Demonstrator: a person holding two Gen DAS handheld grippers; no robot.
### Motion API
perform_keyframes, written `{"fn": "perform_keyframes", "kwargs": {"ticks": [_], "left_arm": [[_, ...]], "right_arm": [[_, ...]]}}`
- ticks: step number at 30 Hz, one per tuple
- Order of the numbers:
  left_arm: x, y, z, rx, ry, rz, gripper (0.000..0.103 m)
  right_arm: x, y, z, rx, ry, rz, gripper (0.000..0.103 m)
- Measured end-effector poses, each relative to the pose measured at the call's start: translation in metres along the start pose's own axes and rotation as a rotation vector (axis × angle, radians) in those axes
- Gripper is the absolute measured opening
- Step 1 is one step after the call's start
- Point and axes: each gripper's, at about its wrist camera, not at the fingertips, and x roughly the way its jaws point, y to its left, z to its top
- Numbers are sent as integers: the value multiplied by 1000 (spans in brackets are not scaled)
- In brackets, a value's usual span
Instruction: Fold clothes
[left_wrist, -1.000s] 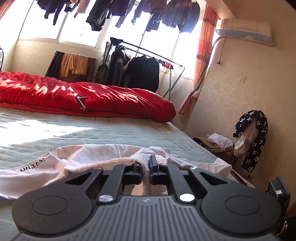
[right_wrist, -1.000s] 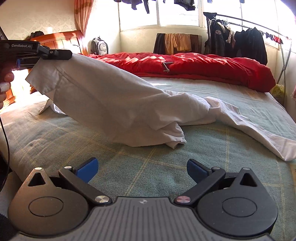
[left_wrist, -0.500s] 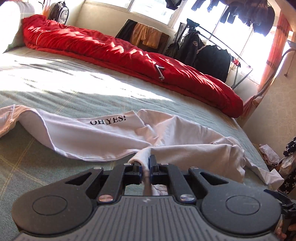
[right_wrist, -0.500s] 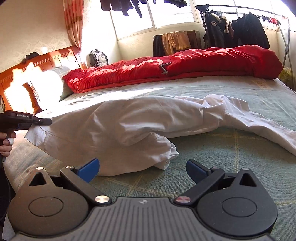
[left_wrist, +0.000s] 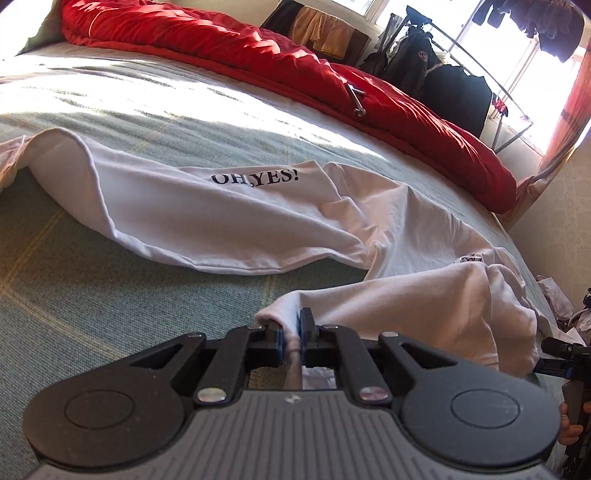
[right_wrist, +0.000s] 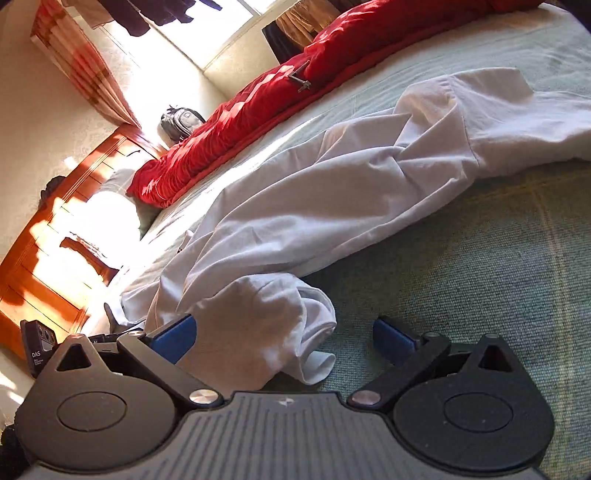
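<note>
The bed (left_wrist: 110, 295) carries everything: a pale green woven cover with faint yellow check lines, coarse and flat, with a puffy red quilt (left_wrist: 258, 55) bunched along its far side. Across the cover sprawls the white T-shirt (left_wrist: 229, 218), soft thin cotton, rumpled, printed "OH,YES!". Its long axis runs from far left to near right in my left wrist view, and a loose fold trails back to me.

My left tool (left_wrist: 291, 332) is pinched nearly closed on a hemmed edge of that shirt, with cloth squeezed between the blue pads right at the tips. From there the fabric rises in a slack hump to my right.

My right tool (right_wrist: 284, 336) has its jaws spread wide and holds nothing. A bunched end of the shirt, probably a sleeve or a hem corner though the crumpling makes that hard to tell, lies just ahead between the two blue pads (right_wrist: 173, 332), closer to the left one and perhaps brushing it. The rest of the garment stretches up and away to the far right of that view.

So the next grasp falls to my right tool: the cloth lies directly ahead, low on the bed, and I would need to sink slightly and close on the wad.
</note>
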Motion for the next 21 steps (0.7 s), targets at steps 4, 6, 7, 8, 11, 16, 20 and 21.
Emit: {"fn": "perform_keyframes", "kwargs": {"ticks": [4,6,7,8,11,16,20,21], "left_arm": [[2,-1,-1,17,-1,2,8],[1,-1,-1,16,1,0,8],[1,0,-1,13,2,-2,8],[1,1,0,10,3,-3,8],[0,1,0,10,8,-5,8],[-1,2,-1,6,18,-7,8],[-9,-4,-4,31,37,-4,7],[-12,-6,-5,39,36,-3,6]], "right_arm": [[7,0,5,-34,57,7,103],[7,3,8,-25,66,-3,103],[6,6,9,-8,58,-1,103],[5,8,10,-3,48,18,102],[15,15,10,-41,58,29,88],[27,24,7,-116,68,-26,54],[8,32,0,-141,-3,-25,18],[2,35,0,-138,-23,-13,17]]}}
